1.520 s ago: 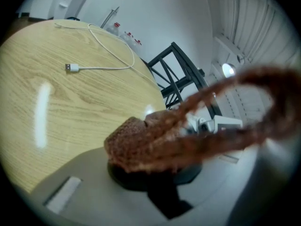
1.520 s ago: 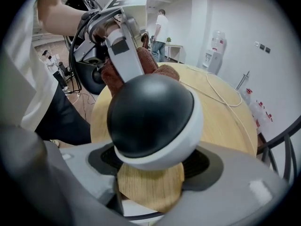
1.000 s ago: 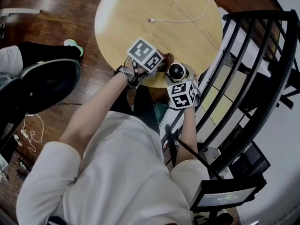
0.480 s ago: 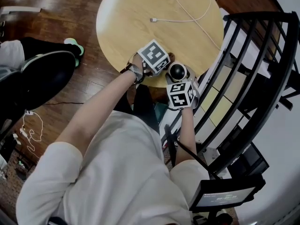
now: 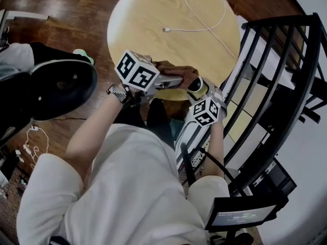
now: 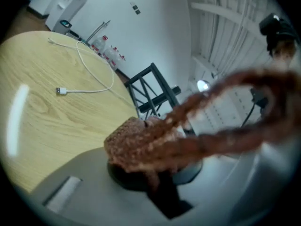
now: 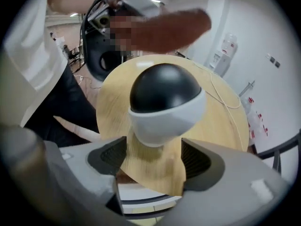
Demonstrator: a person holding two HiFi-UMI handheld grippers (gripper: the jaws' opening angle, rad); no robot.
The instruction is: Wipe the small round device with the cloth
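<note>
The small round device [image 5: 195, 84], black dome on a white body, stands at the near edge of the round wooden table [image 5: 153, 14]. In the right gripper view the device [image 7: 164, 102] sits just beyond my right gripper [image 7: 154, 149], whose jaws are open and apart from its narrow base. My left gripper [image 5: 172, 79] is shut on a brown cloth [image 5: 179, 74] that reaches to the device from the left. In the left gripper view the cloth [image 6: 150, 140] hangs blurred from the gripper [image 6: 157, 180] and hides the device.
A white USB cable [image 5: 194, 14] lies on the far half of the table. A black metal rack [image 5: 276, 75] stands close on the right. A dark round chair [image 5: 56, 86] is on the left, over a wooden floor.
My left gripper has drawn back to the left and turned, and the cloth now stretches over to the device. The right gripper has dropped slightly toward me.
</note>
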